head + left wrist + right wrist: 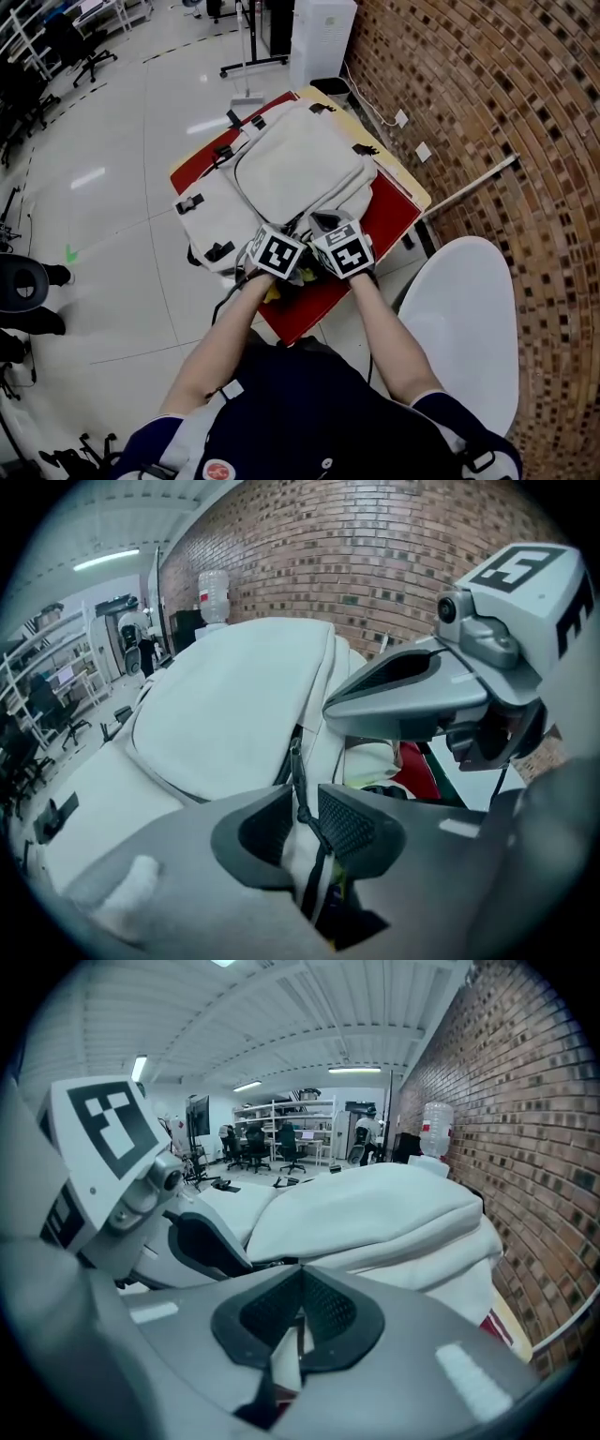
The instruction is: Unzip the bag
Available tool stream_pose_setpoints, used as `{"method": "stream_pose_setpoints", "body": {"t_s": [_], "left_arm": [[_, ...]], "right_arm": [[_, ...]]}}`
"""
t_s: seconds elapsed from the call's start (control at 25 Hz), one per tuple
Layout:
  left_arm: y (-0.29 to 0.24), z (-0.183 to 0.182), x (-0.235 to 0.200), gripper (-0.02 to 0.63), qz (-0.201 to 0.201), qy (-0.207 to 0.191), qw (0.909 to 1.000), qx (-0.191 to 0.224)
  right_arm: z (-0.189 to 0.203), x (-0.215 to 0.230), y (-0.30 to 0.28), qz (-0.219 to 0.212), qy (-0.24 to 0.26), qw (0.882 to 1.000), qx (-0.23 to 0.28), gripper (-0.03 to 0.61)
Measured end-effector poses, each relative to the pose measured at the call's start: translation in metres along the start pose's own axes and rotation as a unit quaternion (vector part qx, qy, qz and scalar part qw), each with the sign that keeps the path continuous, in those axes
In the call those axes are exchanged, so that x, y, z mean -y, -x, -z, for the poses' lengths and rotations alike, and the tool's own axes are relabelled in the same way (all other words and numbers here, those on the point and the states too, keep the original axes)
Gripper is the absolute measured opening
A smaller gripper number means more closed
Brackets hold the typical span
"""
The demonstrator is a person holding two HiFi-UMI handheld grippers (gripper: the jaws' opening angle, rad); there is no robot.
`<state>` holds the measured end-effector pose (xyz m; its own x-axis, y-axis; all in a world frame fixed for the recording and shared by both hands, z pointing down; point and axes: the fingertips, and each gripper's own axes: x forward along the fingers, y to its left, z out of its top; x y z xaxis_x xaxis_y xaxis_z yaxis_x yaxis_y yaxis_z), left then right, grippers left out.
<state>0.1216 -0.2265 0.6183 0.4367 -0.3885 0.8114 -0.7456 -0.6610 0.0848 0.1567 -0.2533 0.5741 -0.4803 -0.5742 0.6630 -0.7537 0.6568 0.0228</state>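
Head view: the white bag lies flat on a red table. 2 grippers sit side by side at the bag's near edge, the left gripper just beside the right gripper.

Left gripper view: the jaws stand apart, with a fold of the bag and its black zipper pull between them.

Right gripper view: the jaws meet at their tips, pinching a white strip at the bag's near edge. The bag bulges just beyond.
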Motion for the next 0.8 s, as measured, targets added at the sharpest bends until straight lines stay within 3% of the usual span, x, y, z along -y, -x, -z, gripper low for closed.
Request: {"method": "stream_pose_setpoints", "body": {"t_s": [0.24, 0.64, 0.8], "left_arm": [[-0.015, -0.002, 0.006, 0.034, 0.006, -0.051, 0.9986, -0.005], [0.022, -0.005, -0.008, 0.026, -0.003, -0.016, 0.9978, 0.064], [0.034, -0.008, -0.012, 0.026, -0.004, -0.019, 0.9976, 0.066]], "right_arm": [[0.0, 0.0, -0.001, -0.004, -0.002, 1.0, 0.003, 0.003], [0.0, 0.002, 0.003, -0.008, -0.004, 1.0, 0.008, 0.003], [0.0, 0.002, 0.002, -0.01, -0.001, 1.0, 0.006, 0.003]]}}
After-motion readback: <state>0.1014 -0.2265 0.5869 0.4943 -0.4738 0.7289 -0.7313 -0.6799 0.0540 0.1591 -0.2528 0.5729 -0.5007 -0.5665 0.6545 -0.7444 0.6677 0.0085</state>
